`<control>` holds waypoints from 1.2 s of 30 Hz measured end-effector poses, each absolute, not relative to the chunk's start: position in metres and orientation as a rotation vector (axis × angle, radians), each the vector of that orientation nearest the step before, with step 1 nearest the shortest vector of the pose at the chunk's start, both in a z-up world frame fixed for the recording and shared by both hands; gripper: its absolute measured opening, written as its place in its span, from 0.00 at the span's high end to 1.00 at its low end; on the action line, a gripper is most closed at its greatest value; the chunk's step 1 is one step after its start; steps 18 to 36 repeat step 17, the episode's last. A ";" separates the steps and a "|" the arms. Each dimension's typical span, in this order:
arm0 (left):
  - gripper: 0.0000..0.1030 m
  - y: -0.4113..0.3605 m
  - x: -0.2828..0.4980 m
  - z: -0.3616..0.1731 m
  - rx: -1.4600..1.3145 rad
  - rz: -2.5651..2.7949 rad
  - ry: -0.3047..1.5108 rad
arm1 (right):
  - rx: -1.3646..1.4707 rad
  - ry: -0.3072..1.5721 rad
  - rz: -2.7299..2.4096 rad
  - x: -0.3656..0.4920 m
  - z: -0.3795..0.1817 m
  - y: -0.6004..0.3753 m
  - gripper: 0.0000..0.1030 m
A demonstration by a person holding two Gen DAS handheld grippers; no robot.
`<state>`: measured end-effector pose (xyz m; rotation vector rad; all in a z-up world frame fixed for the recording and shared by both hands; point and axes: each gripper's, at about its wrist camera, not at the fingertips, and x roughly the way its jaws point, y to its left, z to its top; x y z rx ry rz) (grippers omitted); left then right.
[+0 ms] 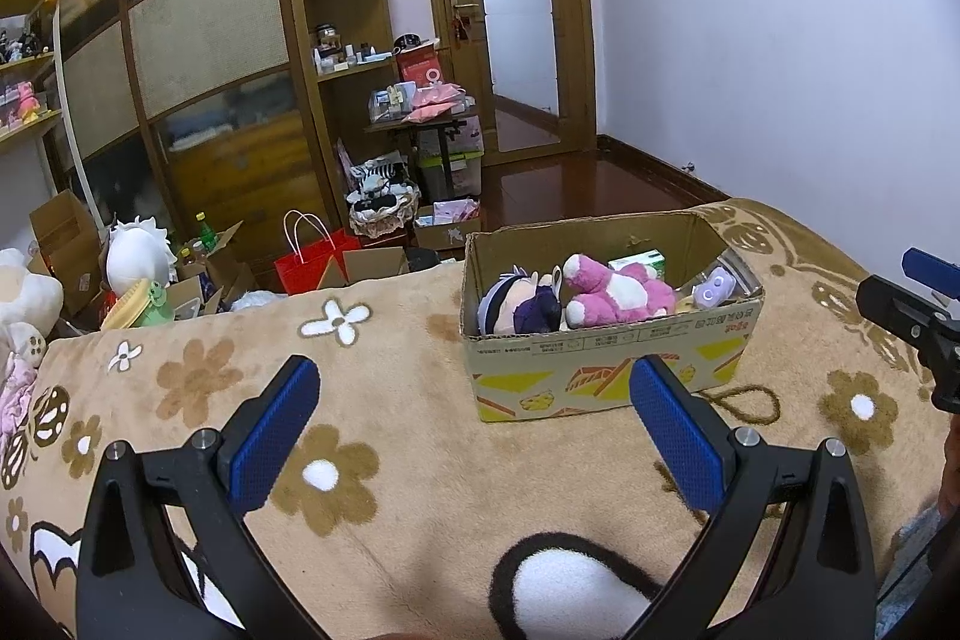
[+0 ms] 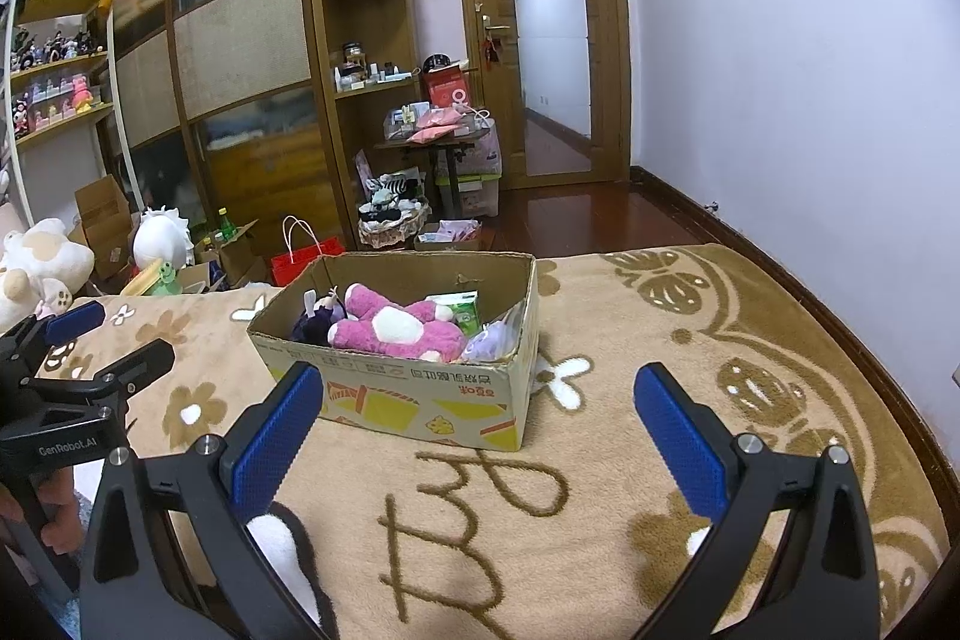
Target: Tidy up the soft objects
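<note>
A cardboard box (image 1: 606, 370) stands on the tan flowered blanket (image 1: 372, 400). It also shows in the right wrist view (image 2: 420, 400). Inside lie a pink plush bear (image 1: 618, 292), a dark-haired doll (image 1: 522, 307), a small purple toy (image 1: 711, 289) and a green carton (image 1: 639, 261). The bear (image 2: 396, 325) and doll (image 2: 321, 319) show in the right wrist view too. My left gripper (image 1: 474, 418) is open and empty, just in front of the box. My right gripper (image 2: 480, 430) is open and empty, also in front of the box.
Left of the bed lie white plush toys (image 2: 42, 262), open cartons (image 1: 66, 244) and a red paper bag (image 1: 315, 268). A wardrobe (image 1: 198, 40), shelves and a small loaded table (image 1: 420, 112) stand behind. A wooden door (image 1: 510, 4) and a white wall are at the right.
</note>
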<state>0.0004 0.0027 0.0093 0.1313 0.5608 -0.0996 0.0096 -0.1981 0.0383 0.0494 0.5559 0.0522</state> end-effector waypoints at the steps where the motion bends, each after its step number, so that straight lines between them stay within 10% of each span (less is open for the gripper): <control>1: 0.01 0.003 0.000 0.009 0.132 -0.099 0.560 | 0.050 0.556 0.051 0.010 0.038 -0.198 0.00; 36: 0.01 0.003 0.002 0.010 0.124 -0.101 0.563 | 0.056 0.555 0.038 0.011 0.036 -0.203 0.00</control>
